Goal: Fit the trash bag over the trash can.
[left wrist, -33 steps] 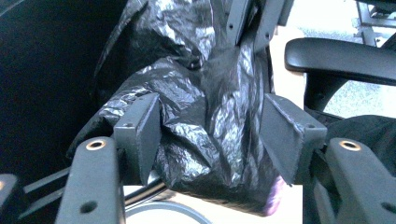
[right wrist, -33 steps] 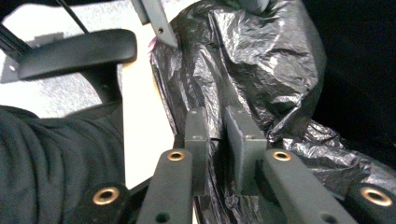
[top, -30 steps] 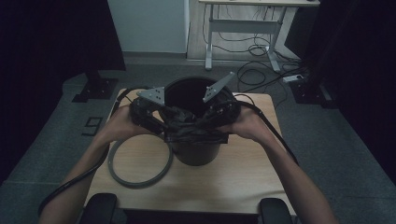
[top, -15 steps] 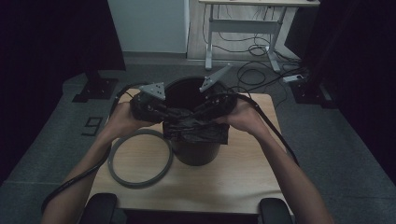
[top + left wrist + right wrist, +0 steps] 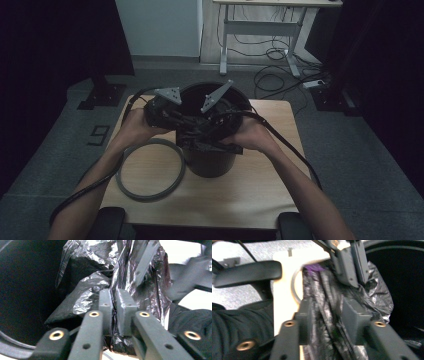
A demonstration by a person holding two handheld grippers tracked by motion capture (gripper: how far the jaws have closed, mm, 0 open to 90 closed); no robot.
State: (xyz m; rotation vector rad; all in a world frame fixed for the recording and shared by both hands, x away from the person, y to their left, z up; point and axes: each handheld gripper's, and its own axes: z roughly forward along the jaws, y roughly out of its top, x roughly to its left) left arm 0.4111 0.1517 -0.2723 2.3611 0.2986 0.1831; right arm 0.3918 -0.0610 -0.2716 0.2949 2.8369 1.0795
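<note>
A black bin [image 5: 210, 161] stands mid-table, and a crumpled black bin bag [image 5: 200, 136] hangs over its near rim. Both grippers meet at that rim. My left gripper [image 5: 181, 122] has its pads squeezed on a thin fold of the bag [image 5: 85, 297]; its jaws [image 5: 113, 297] have just eased open slightly, with the film still pinched between them. My right gripper [image 5: 325, 315] has just been opening its jaws, which now stand wider and press on a thick bunch of the bag [image 5: 329, 302]. The left gripper [image 5: 348, 262] appears just beyond it.
A grey ring [image 5: 150, 172] lies flat on the wooden table [image 5: 250, 192], left of the bin. Black chair armrests [image 5: 110, 220] flank the near edge. Cables trail from both grippers. A white desk and floor cables are behind.
Both hands have drawn closer together at the bin's near rim, the right one shifting slightly left and down. The bag is bunched more between the grippers.
</note>
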